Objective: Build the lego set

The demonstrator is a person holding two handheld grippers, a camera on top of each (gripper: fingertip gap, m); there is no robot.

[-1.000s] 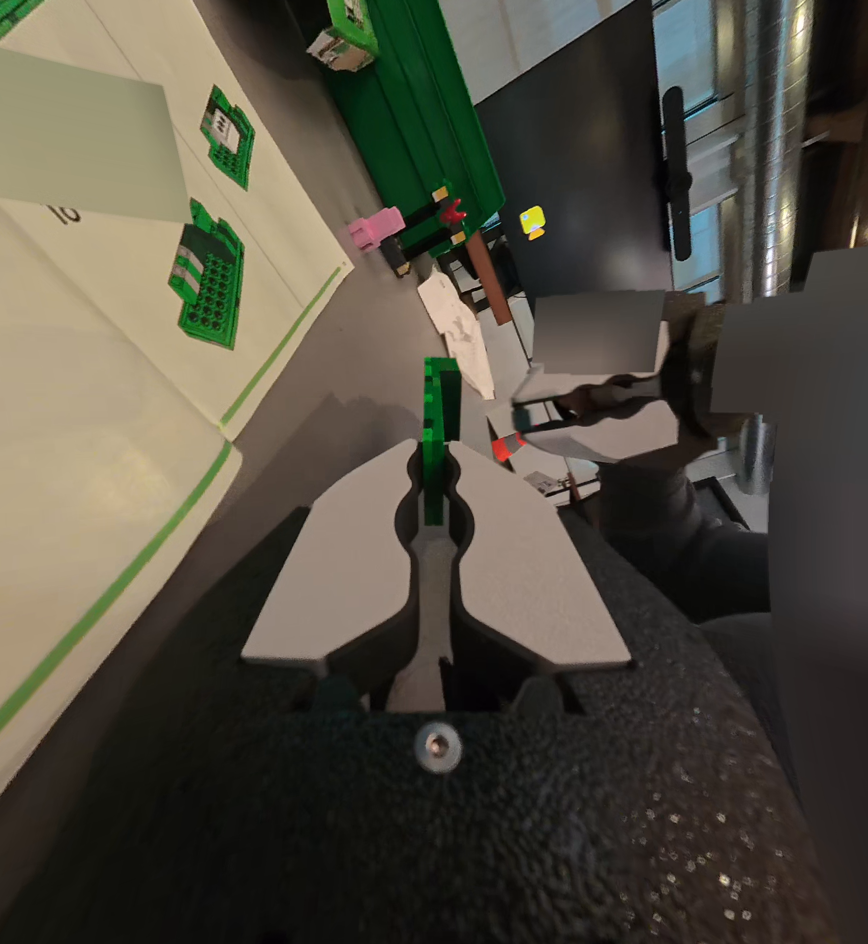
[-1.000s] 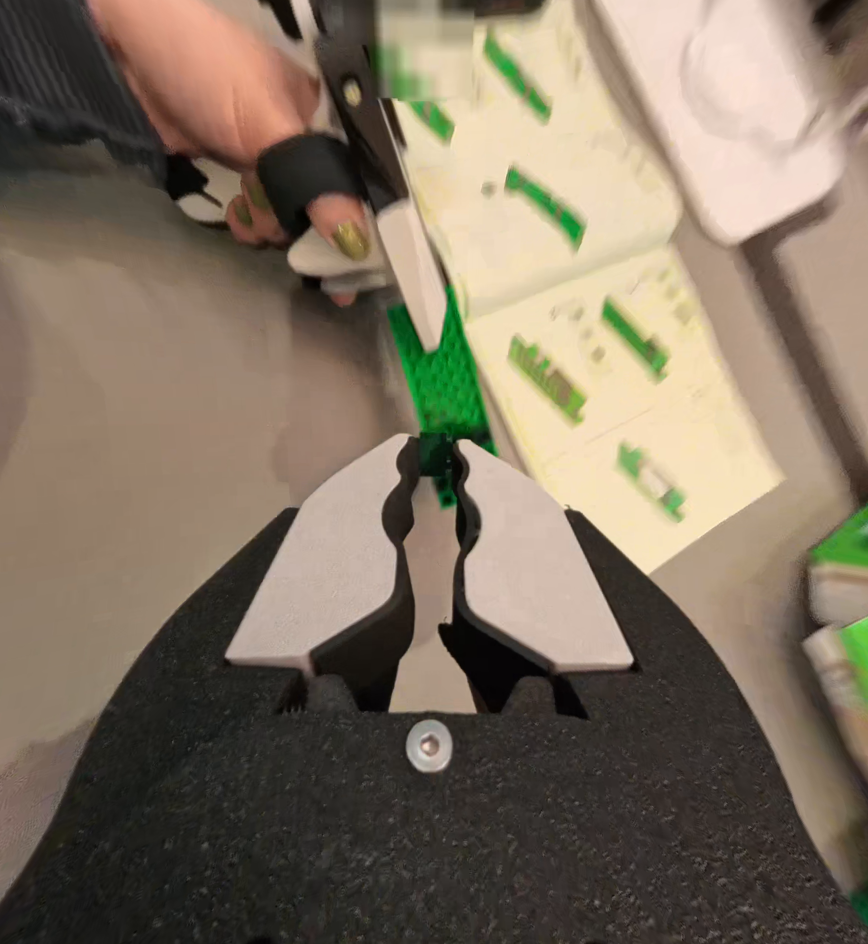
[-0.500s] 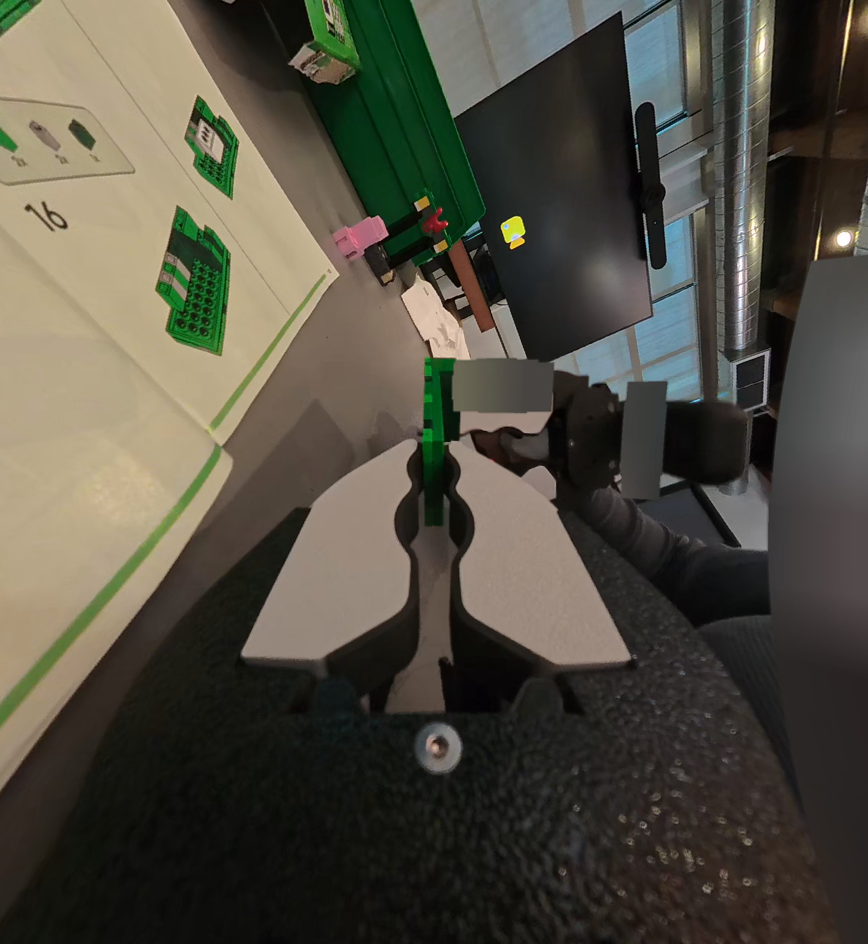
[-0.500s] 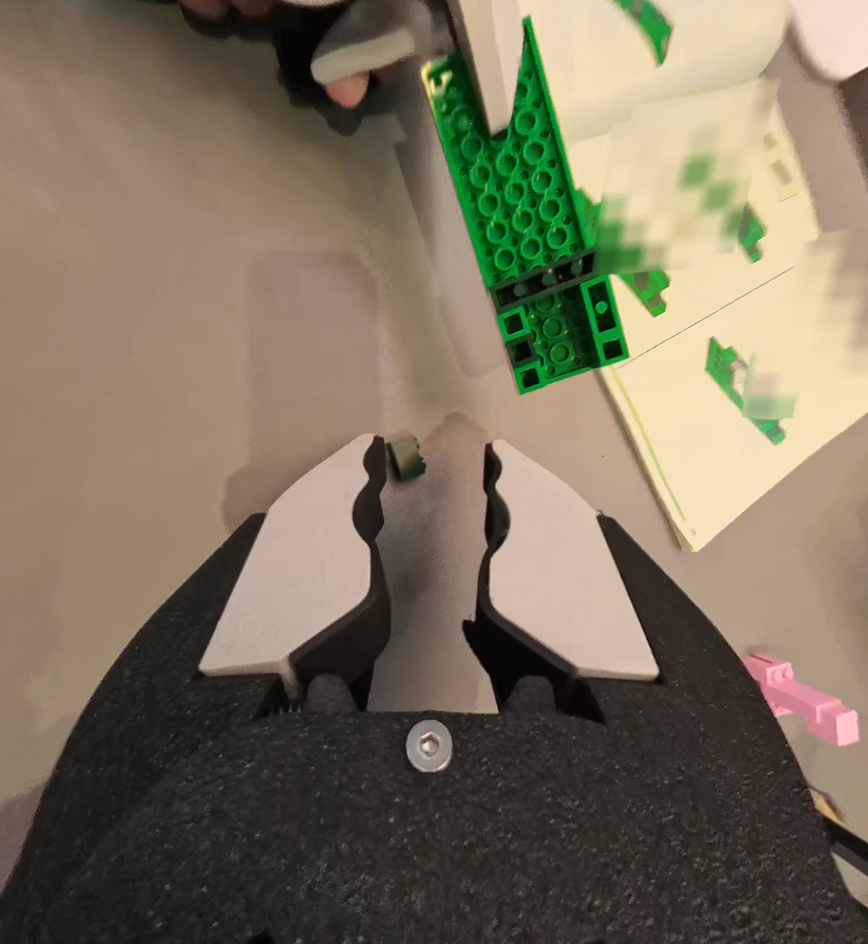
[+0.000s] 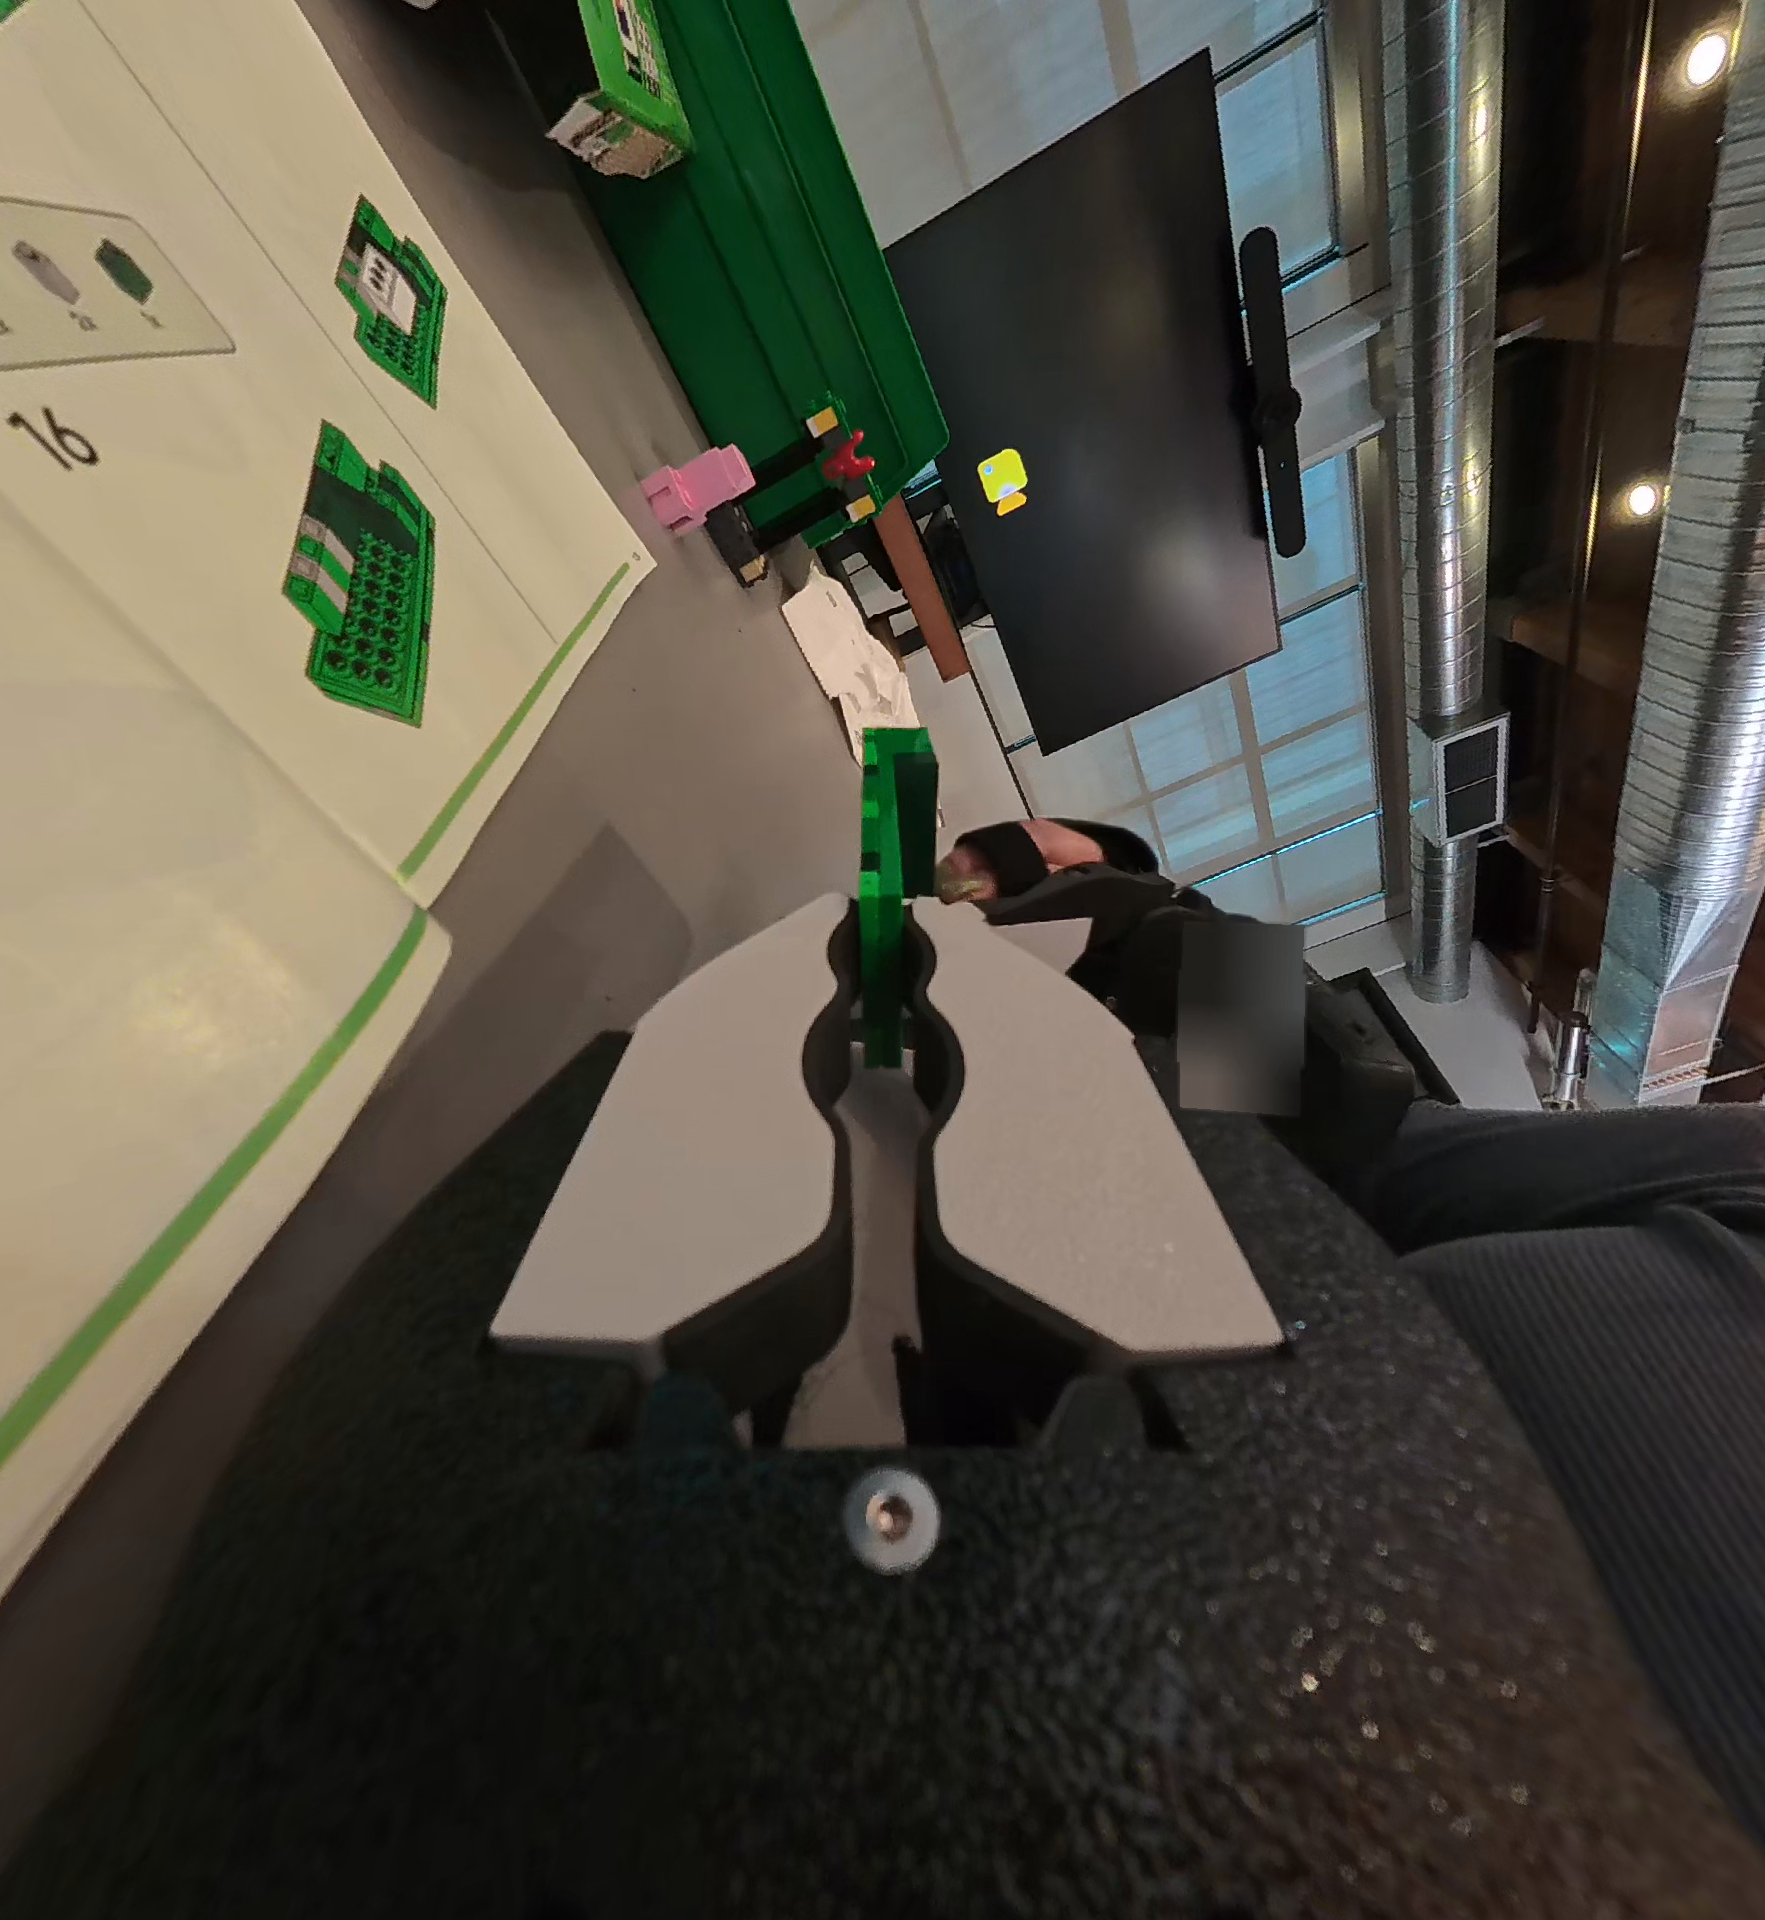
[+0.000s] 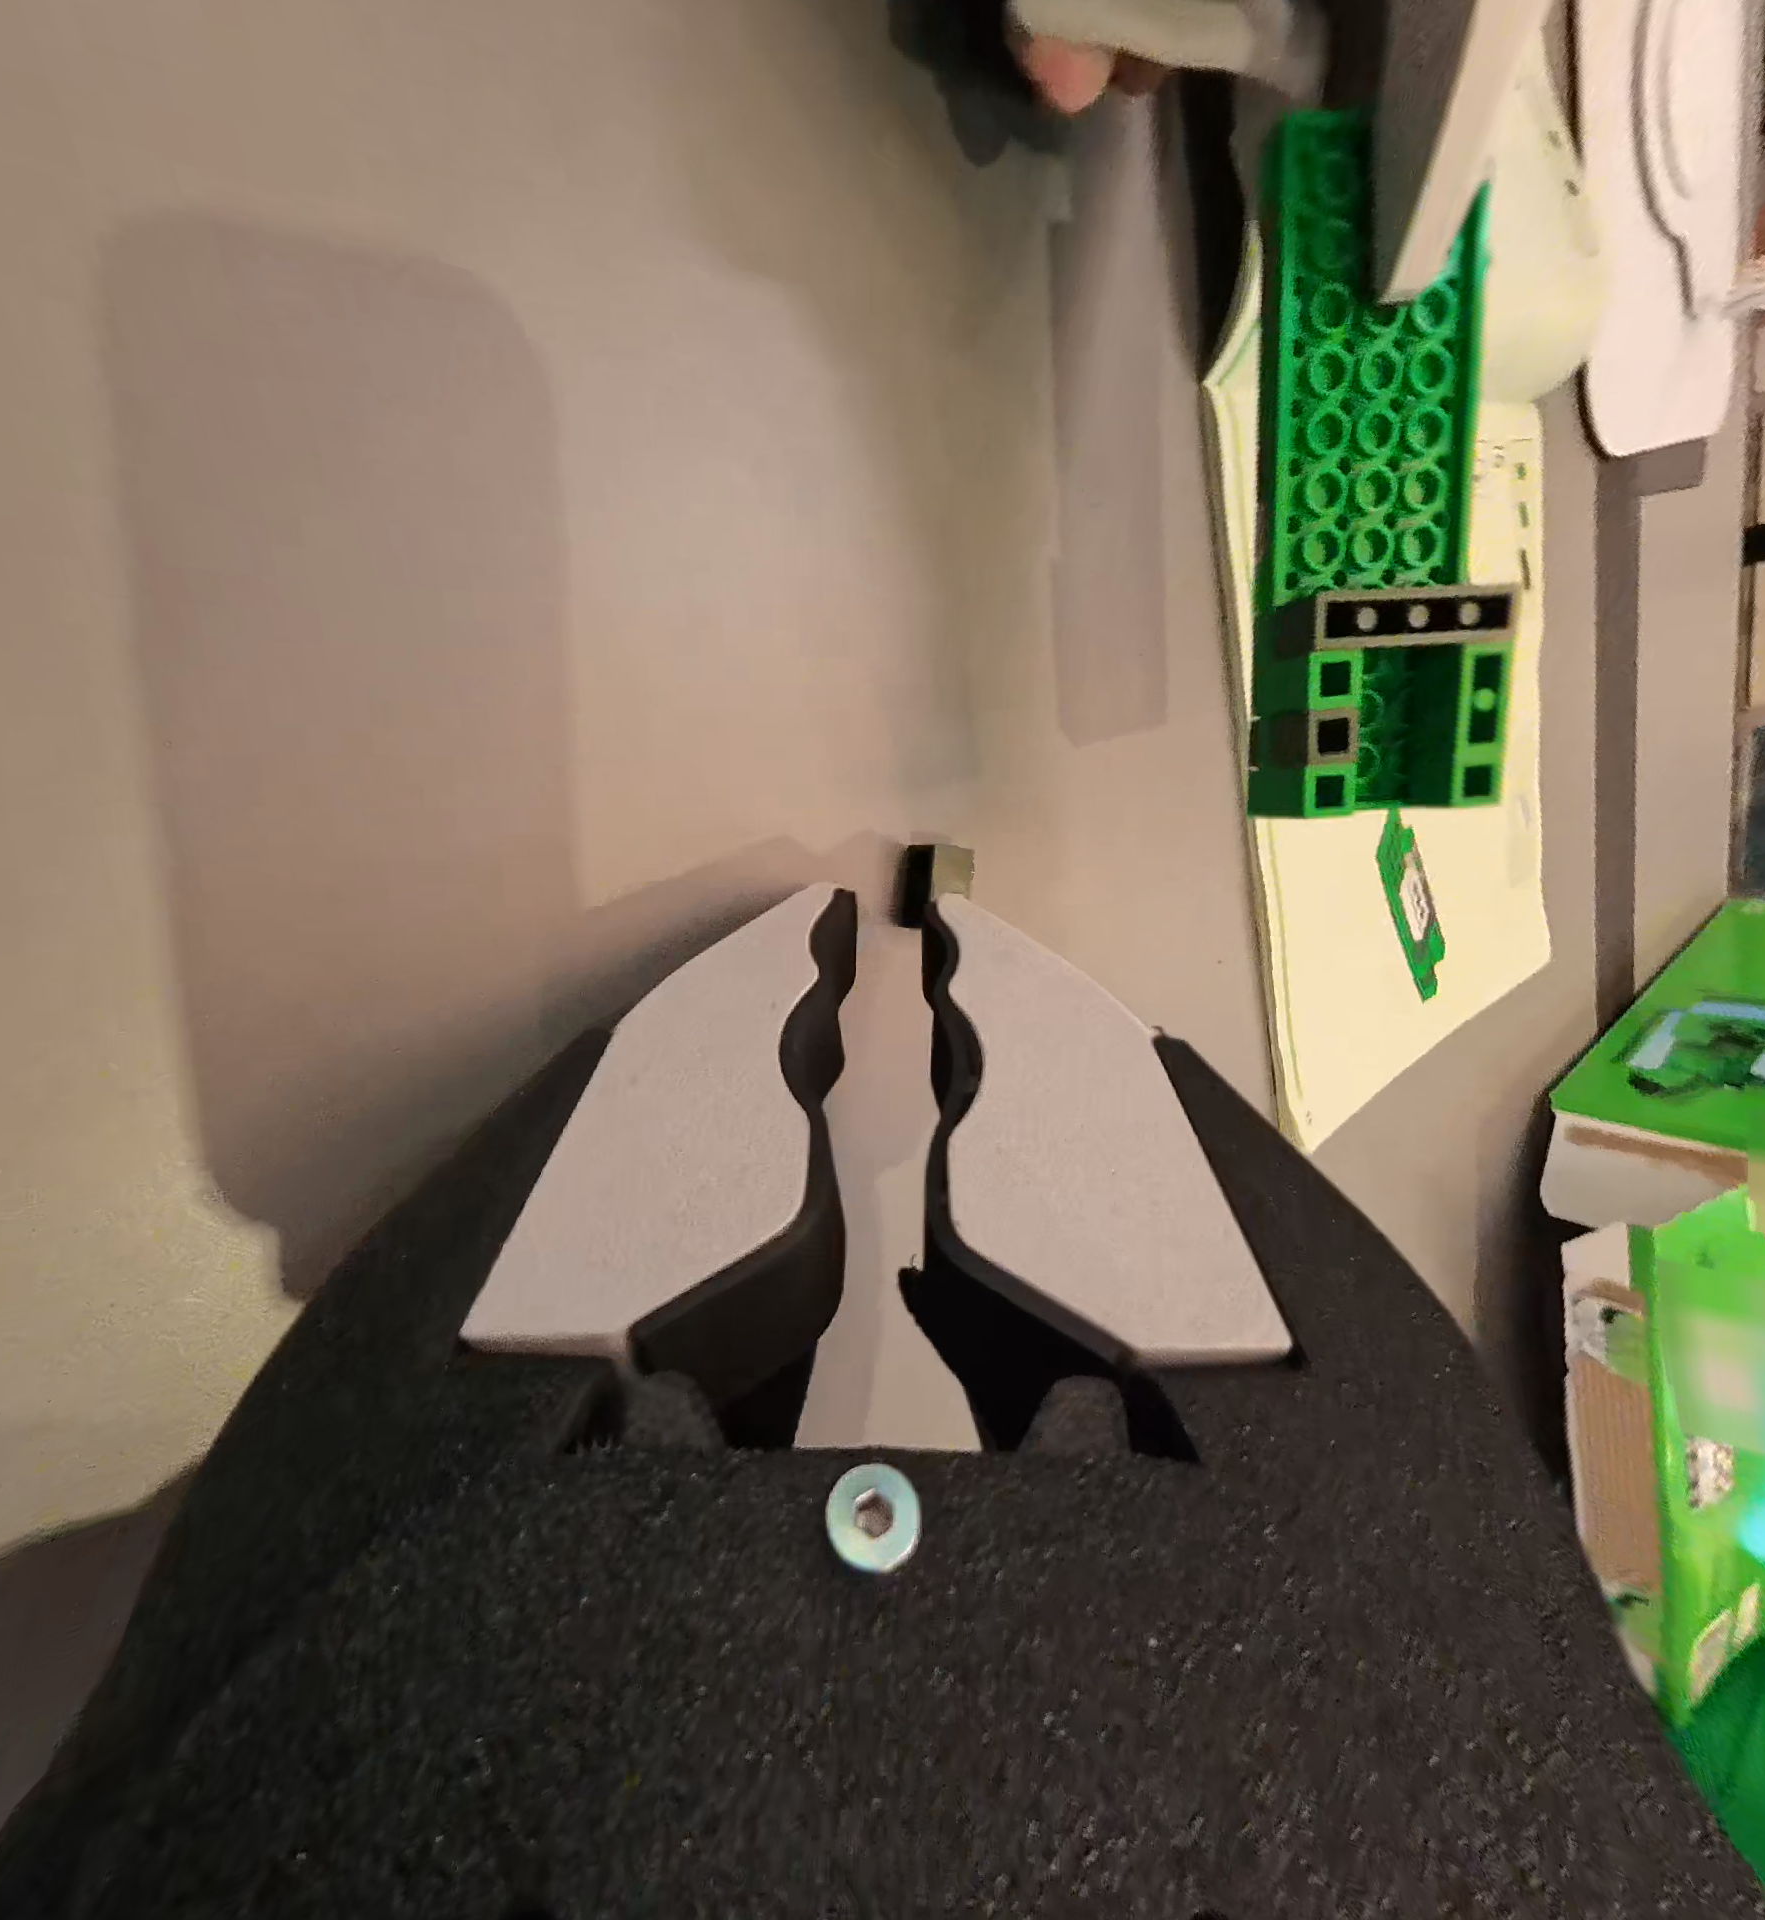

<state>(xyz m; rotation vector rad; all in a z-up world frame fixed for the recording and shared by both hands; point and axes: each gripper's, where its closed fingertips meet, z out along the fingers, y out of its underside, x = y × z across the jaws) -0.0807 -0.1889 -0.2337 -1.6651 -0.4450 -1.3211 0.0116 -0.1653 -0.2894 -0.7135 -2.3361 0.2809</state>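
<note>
My left gripper (image 5: pixel 883 904) is shut on a green lego plate assembly (image 5: pixel 897 821) and holds it edge-on above the grey table. In the right wrist view the same assembly (image 6: pixel 1377 468) shows its studded face, with dark and green bricks at its near end, at the upper right. My right gripper (image 6: pixel 888 904) has its jaws a narrow gap apart with nothing between them. A small dark brick (image 6: pixel 935 883) sits just past its right fingertip, over the table. The hand holding the right gripper (image 5: pixel 1013 862) shows just behind the plate in the left wrist view.
An open instruction booklet (image 5: pixel 182 727) lies on the table at the left; it also shows under the assembly in the right wrist view (image 6: pixel 1397 987). A green bin (image 5: pixel 774 260), a pink figure (image 5: pixel 696 494) and a black screen (image 5: pixel 1096 416) stand farther off. A green box (image 6: pixel 1740 1247) is at the right.
My right gripper let go at the green assembly, opened and pulled back to the left; the small dark brick is now loose at its tips. Its jaws have since narrowed. My left gripper keeps its hold.
</note>
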